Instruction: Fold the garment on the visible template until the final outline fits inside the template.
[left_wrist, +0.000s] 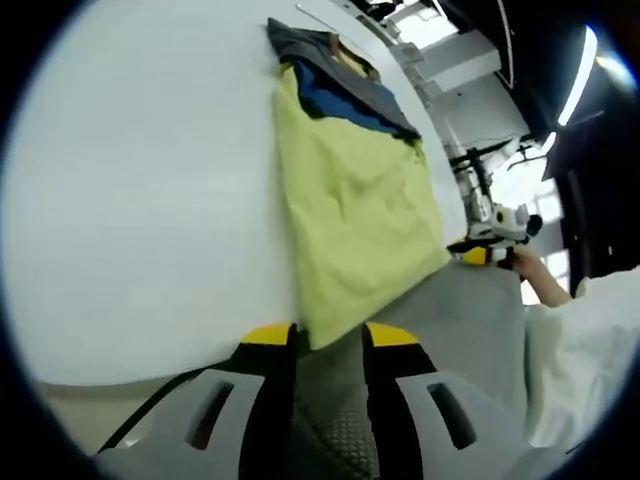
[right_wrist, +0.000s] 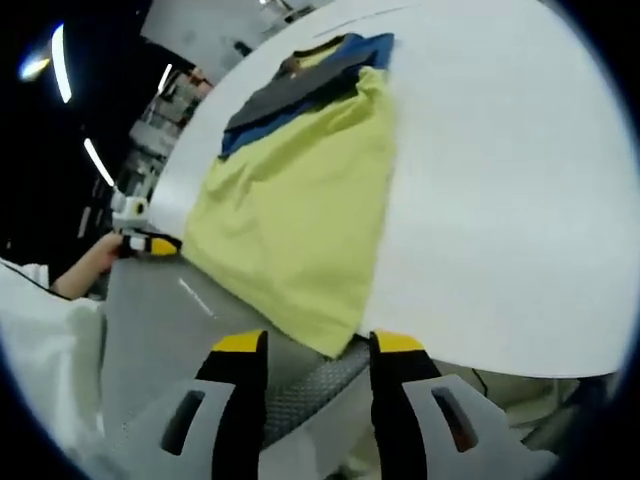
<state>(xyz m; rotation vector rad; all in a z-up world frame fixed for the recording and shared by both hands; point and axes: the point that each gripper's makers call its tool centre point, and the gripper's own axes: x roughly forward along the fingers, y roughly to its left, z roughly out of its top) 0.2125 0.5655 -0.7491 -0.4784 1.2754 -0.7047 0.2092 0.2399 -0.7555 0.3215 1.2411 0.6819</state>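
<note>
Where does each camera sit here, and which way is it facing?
Left gripper view: rides the left gripper, looking along its jaws at the garment's near corner on the white table; the right gripper, a hand and a white sleeve show at right.
Right gripper view: rides the right gripper, facing the opposite near corner; the left gripper and a hand show at left.
Shared: garment, table, both grippers.

The left gripper (left_wrist: 330, 335) had its yellow-tipped jaws parted around the near corner of the garment (left_wrist: 355, 200). The right gripper (right_wrist: 312, 343) did likewise at the neighbouring corner. A hand (right_wrist: 95, 262) held the left gripper beside the garment's edge.
</note>
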